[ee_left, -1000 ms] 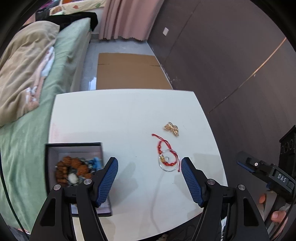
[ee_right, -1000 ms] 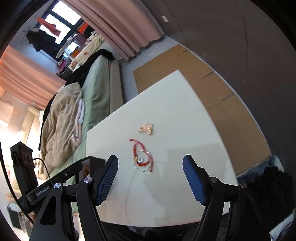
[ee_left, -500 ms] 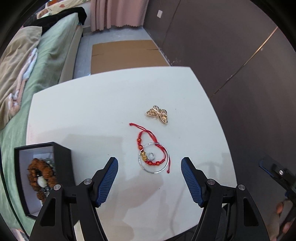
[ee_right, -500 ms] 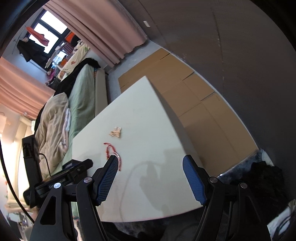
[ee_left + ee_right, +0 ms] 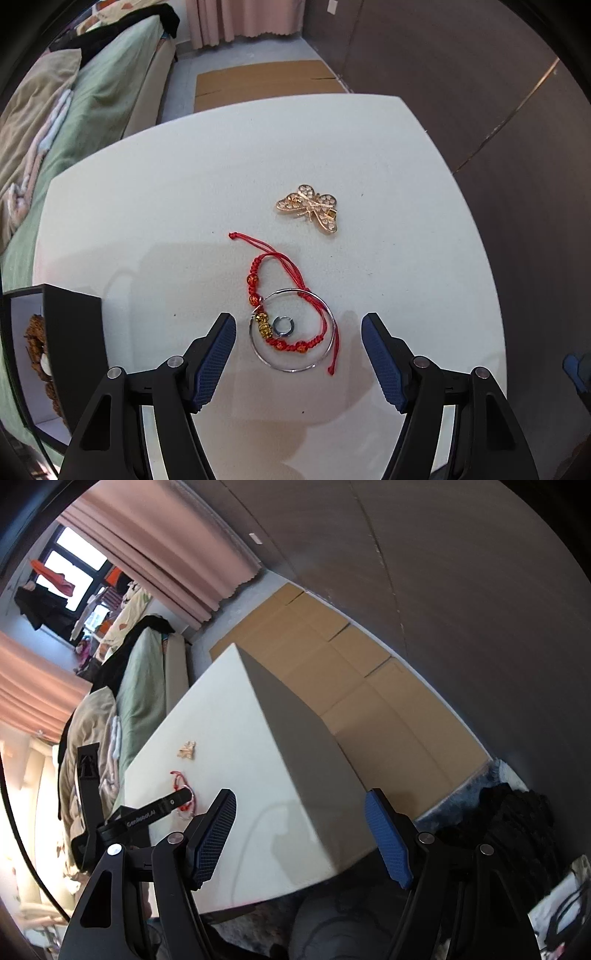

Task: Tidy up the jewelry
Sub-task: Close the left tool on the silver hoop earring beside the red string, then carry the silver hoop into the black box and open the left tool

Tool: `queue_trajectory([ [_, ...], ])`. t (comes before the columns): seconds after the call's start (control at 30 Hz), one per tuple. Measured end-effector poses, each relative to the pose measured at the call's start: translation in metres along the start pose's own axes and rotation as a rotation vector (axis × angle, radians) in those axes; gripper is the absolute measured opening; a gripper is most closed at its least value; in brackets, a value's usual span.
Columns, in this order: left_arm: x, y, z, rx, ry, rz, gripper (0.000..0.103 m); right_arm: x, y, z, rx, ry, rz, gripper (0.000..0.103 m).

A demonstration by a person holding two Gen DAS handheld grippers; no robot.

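1. Your left gripper (image 5: 298, 349) hovers over the white table (image 5: 184, 206), jaws wide apart and empty, straddling the red bracelet (image 5: 291, 314), silver hoop (image 5: 293, 330) and small ring (image 5: 283, 326).
2. The butterfly brooch (image 5: 308, 211) lies at 12 o'clock of the bracelet, apart from it.
3. The black box (image 5: 70, 343) sits at 9 o'clock, beads (image 5: 37, 343) inside.
4. Your right gripper (image 5: 300, 834) hangs spread and empty over the table's near corner.

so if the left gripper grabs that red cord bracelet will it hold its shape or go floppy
Probably floppy: the red cord bracelet is thin knotted string lying in loose curves. Its loose tails would likely dangle. It drapes across the silver bangle, so lifting it may drag that or nudge the small ring.
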State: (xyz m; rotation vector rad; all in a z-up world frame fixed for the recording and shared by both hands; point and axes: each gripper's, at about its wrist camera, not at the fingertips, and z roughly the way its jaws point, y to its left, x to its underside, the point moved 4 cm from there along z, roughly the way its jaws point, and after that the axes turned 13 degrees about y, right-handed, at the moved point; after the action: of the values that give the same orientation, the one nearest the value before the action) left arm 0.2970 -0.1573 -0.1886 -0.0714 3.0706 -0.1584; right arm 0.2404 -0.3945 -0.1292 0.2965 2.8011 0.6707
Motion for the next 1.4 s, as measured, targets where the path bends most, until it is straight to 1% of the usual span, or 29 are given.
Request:
queue_trajectory([
  [0.13,-0.003,0.000,0.007,-0.034,0.001,-0.019,0.071,0.001,-0.007,0.003,0.000,0.006,0.018,0.073],
  [0.23,-0.001,-0.004,0.008,-0.078,-0.022,-0.019,0.071,0.000,-0.005,0.004,0.000,0.008,0.011,0.073],
  [0.3,0.000,-0.003,0.008,-0.073,-0.023,-0.029,0.070,0.000,-0.002,0.006,-0.002,0.011,0.006,0.073],
  [0.33,0.001,-0.003,0.007,-0.074,-0.022,-0.030,0.066,0.000,0.000,0.007,-0.004,0.013,0.002,0.073],
  [0.4,0.002,-0.005,0.004,-0.075,-0.019,-0.023,0.053,0.000,0.005,0.009,-0.003,0.017,-0.009,0.073],
  [0.43,0.002,-0.005,0.004,-0.074,-0.010,-0.019,0.052,0.001,0.008,0.010,-0.002,0.019,-0.014,0.073],
  [0.53,0.002,0.000,0.003,-0.042,0.005,-0.016,0.052,0.002,0.015,0.014,-0.004,0.026,-0.025,0.073],
  [0.63,0.005,0.012,-0.004,0.012,-0.002,-0.043,0.052,0.002,0.022,0.016,-0.005,0.029,-0.037,0.073],
  [0.83,0.010,0.030,-0.033,0.056,-0.050,-0.055,0.052,0.000,0.046,0.022,-0.010,0.038,-0.080,0.073],
  [1.13,0.019,0.070,-0.073,0.086,-0.119,-0.105,0.052,-0.003,0.100,0.037,-0.021,0.060,-0.176,0.073],
  [1.23,0.023,0.085,-0.084,0.095,-0.142,-0.127,0.052,-0.005,0.113,0.042,-0.011,0.056,-0.210,0.073],
  [1.4,0.031,0.109,-0.099,0.103,-0.170,-0.166,0.052,-0.010,0.133,0.053,-0.005,0.078,-0.252,0.072],
])
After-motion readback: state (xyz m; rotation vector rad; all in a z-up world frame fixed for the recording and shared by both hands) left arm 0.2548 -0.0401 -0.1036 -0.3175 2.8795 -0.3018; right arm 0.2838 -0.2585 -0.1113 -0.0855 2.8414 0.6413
